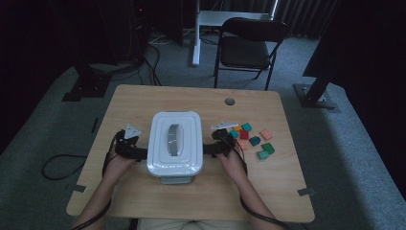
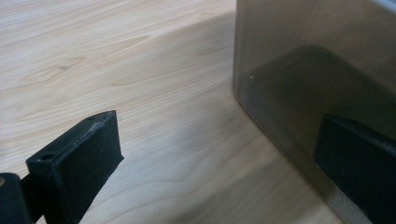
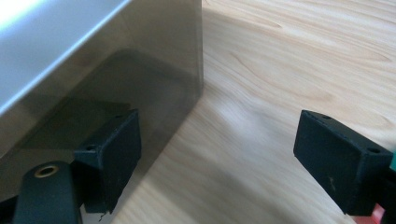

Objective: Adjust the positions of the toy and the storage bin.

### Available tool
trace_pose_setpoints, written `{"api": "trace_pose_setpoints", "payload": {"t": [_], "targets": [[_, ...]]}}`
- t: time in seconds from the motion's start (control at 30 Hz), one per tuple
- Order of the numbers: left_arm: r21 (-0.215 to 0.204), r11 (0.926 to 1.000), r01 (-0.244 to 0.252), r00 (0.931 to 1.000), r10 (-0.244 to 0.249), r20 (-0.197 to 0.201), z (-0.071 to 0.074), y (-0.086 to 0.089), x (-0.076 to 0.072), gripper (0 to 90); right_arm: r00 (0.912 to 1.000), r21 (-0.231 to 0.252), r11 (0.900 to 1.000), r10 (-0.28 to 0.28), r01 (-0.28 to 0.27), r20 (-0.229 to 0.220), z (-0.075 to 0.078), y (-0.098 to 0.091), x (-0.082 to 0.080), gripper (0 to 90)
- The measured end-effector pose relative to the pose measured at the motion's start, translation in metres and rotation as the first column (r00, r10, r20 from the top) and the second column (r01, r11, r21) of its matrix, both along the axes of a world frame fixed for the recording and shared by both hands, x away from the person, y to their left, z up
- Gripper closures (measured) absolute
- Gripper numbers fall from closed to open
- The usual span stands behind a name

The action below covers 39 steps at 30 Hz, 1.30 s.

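Box (image 1: 174, 143) sits mid-frame on the counter (image 1: 143, 196), lid (image 1: 163, 125) on. Left hand-held gripper (image 1: 139, 152) just left of the box, right hand-held gripper (image 1: 207, 148) just right of it. Blocks (image 1: 253, 140) right of centre, beside the right hand-held gripper. Chair (image 1: 246, 45) behind the counter, top of frame.

A white lidded box (image 1: 174, 143) sits upright near the middle of the worktop (image 1: 143, 98), its long side running away from the person. The lid is on, rounded at the corners, with a grey handle (image 1: 174, 140) lying flat along its middle. Below the lid the walls are smoky and see-through (image 2: 303, 56), meeting at a straight upright corner (image 3: 198, 51).
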<state>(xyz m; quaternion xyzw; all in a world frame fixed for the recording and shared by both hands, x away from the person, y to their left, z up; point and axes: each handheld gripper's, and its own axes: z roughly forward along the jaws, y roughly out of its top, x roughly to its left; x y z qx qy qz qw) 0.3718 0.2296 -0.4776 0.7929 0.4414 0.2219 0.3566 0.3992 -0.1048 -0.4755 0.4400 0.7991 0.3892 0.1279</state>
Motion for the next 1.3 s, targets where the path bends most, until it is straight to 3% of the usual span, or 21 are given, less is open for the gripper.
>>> {"api": "trace_pose_setpoints", "payload": {"t": [0.23,0.5,0.63,0.73,0.9,1.07,1.3], "targets": [[0.006,0.9988,0.048,0.9989,-0.048,0.002,0.004,-0.025,-0.009,1.4,0.9999,-0.027,0.9996,-0.011,0.011,-0.001,0.002,-0.029,-0.020,14.8],[-0.001,0.9957,0.093,0.9957,-0.093,0.005,0.005,-0.045,-0.023,1.4,0.9996,-0.039,0.9989,-0.027,0.027,0.001,0.002,-0.049,-0.043,14.9],[0.012,0.9939,0.110,0.9939,-0.110,0.007,0.006,-0.049,-0.027,1.4,0.9995,-0.015,0.9994,-0.030,0.030,-0.007,0.000,-0.057,-0.049,14.9],[0.006,0.9927,0.120,0.9927,-0.121,0.006,0.007,-0.053,-0.031,1.4,0.9994,-0.005,0.9995,-0.030,0.030,-0.019,-0.001,-0.060,-0.052,14.9],[0.005,0.9909,0.134,0.9909,-0.135,0.007,0.009,-0.057,-0.036,1.4,0.9993,-0.018,0.9992,-0.037,0.037,0.004,-0.003,-0.063,-0.061,15.4],[0.000,0.9903,0.139,0.9903,-0.139,-0.002,0.006,-0.061,-0.039,1.4,0.9993,0.010,0.9992,-0.037,0.037,0.002,-0.005,-0.070,-0.067,15.4],[0.001,0.9887,0.150,0.9887,-0.150,-0.004,0.005,-0.067,-0.038,1.5,0.9990,-0.006,0.9992,-0.039,0.039,0.022,-0.003,-0.075,-0.077,15.4]]}}
